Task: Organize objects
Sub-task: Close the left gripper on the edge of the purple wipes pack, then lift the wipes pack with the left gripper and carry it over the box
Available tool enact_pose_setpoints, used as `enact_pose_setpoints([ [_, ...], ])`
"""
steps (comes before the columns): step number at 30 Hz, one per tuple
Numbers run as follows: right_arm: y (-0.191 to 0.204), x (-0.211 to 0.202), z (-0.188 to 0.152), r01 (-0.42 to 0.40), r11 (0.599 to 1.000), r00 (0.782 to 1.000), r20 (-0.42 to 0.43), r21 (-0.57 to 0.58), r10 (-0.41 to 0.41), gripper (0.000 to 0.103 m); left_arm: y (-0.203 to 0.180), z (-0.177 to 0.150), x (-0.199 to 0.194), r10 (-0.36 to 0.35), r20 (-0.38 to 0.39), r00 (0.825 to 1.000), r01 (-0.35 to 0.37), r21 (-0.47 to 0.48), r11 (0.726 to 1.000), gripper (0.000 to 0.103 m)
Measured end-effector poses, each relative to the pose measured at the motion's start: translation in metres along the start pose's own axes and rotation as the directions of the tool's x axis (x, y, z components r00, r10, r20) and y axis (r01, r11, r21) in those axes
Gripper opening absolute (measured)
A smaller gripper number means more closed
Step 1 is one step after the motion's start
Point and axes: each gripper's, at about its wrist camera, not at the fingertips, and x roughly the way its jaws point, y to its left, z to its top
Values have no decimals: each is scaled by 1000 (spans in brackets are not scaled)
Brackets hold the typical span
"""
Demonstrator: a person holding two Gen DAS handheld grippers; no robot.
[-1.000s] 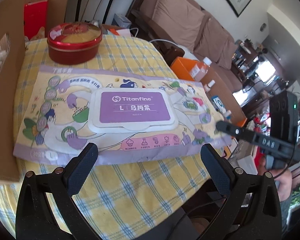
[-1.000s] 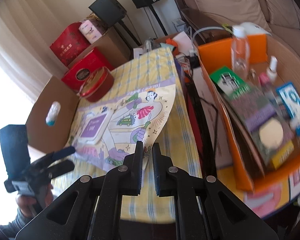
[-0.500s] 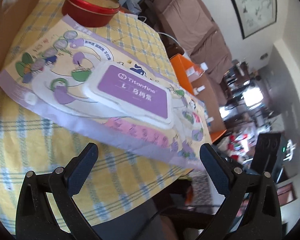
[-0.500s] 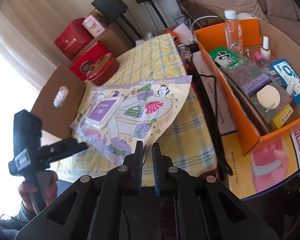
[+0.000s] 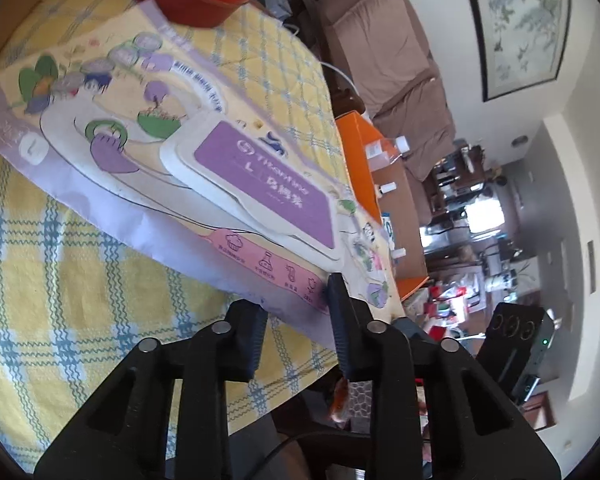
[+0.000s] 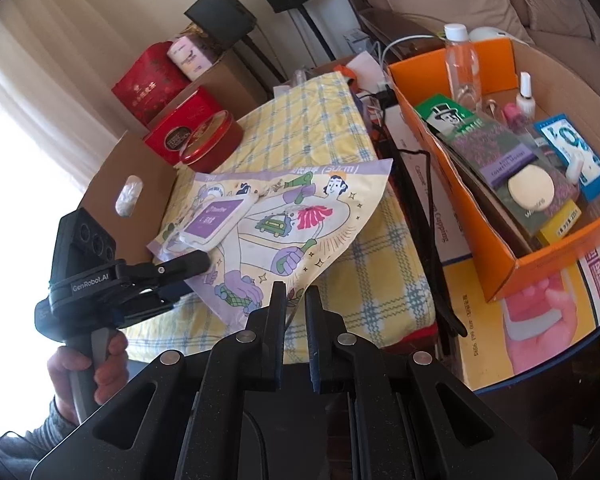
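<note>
The left gripper is closing its jaws on the near edge of the flat wipes pack, which is lying on the checked cloth straight ahead of its fingers; the edge sits between the pads. The right gripper is clenched empty, hovering short of the pack's corner. My read: early going, the pack is not lifted yet. Only the right wrist view is showing the orange box, already full, off to its right, and the hand gripping the left tool.

One wipes pack (two tins)
</note>
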Motion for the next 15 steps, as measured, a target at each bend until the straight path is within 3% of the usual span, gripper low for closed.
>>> enact_pose_setpoints([
  [6,-4,-16,1,-3,1000,999,39,14,3,9,-21,-7,-13,-23,35,999,21,62,998,23],
  [15,14,-61,16,-3,1000,991,131,-30,6,9,-84,-11,-56,-76,136,988,45,220,975,21],
])
